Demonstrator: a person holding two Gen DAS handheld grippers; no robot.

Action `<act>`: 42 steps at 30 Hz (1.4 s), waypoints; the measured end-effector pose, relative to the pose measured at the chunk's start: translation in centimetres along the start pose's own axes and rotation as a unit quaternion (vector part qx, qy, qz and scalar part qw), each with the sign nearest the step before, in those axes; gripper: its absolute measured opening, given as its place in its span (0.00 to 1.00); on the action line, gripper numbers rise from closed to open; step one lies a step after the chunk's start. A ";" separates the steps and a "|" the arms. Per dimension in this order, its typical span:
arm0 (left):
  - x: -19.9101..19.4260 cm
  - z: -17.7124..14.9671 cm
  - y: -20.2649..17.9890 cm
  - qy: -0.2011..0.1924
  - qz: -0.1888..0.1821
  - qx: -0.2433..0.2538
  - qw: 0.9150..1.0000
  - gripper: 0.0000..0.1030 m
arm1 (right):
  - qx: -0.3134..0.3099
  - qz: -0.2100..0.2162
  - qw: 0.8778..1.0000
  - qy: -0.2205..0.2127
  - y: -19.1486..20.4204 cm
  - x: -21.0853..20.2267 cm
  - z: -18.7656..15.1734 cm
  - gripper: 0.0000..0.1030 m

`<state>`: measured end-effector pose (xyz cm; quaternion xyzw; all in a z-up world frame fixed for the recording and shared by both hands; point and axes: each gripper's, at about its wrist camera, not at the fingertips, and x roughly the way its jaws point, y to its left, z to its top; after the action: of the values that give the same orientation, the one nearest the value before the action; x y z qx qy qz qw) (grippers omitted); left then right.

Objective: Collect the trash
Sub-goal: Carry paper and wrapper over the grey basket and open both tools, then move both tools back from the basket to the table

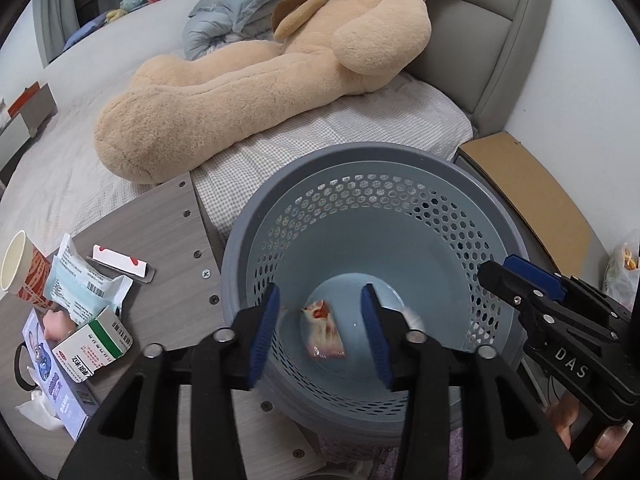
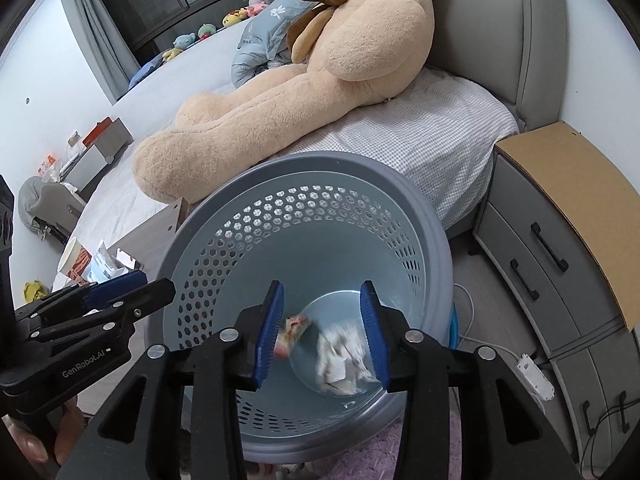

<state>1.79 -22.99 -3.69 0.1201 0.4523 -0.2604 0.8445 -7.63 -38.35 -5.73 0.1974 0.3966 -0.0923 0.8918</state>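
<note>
A grey-blue perforated trash basket [image 1: 516, 236] [image 2: 440, 236] stands by the bed. Both grippers hover over its mouth. My left gripper [image 1: 322, 332] is open and empty; a blurred red-and-white wrapper [image 1: 323, 334] is inside the basket, seen between its fingers. My right gripper [image 2: 322, 332] is open and empty; a blurred white crumpled paper [image 2: 340, 356] is inside the basket between its fingers, with the wrapper [image 2: 294, 334] beside it. More trash lies on the grey table [image 1: 168, 232]: a paper cup [image 1: 18, 268], a mask packet [image 1: 84, 284], a green-and-white box [image 1: 94, 344].
A big tan teddy bear [image 1: 248, 80] lies on the bed behind the basket. A nightstand with a cardboard top [image 2: 560, 200] stands right of the basket. A purple tissue box [image 1: 52, 380] sits at the table's left front. A power strip [image 2: 534, 376] lies on the floor.
</note>
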 end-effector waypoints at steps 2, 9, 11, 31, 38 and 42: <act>-0.3 0.0 0.1 -0.007 0.005 -0.003 1.000 0.56 | 0.000 0.000 1.000 0.001 0.0 0.1 0.0 0.37; -0.6 -0.1 0.5 -0.011 0.014 -0.009 1.000 0.62 | 0.002 0.002 1.000 0.003 0.0 0.2 -0.2 0.37; -0.8 -0.1 0.6 -0.013 0.015 -0.011 1.000 0.64 | 0.002 0.002 1.000 0.003 0.0 0.1 -0.1 0.38; -3.0 -0.7 1.5 -0.035 0.015 -0.015 0.999 0.82 | 0.004 -0.001 1.000 -0.008 0.7 -1.4 -0.6 0.51; -4.5 -1.4 2.6 -0.048 0.017 -0.021 0.998 0.84 | -0.006 -0.002 1.000 -0.015 2.0 -2.3 -0.9 0.54; -5.4 -1.9 3.5 -0.055 0.018 -0.026 0.998 0.84 | -0.013 0.001 1.000 -0.018 3.2 -2.7 -1.1 0.54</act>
<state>-0.10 -17.42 -0.40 0.0919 0.4096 -0.2396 0.8754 -9.13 -34.99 -3.54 0.1841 0.3812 -0.0900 0.9015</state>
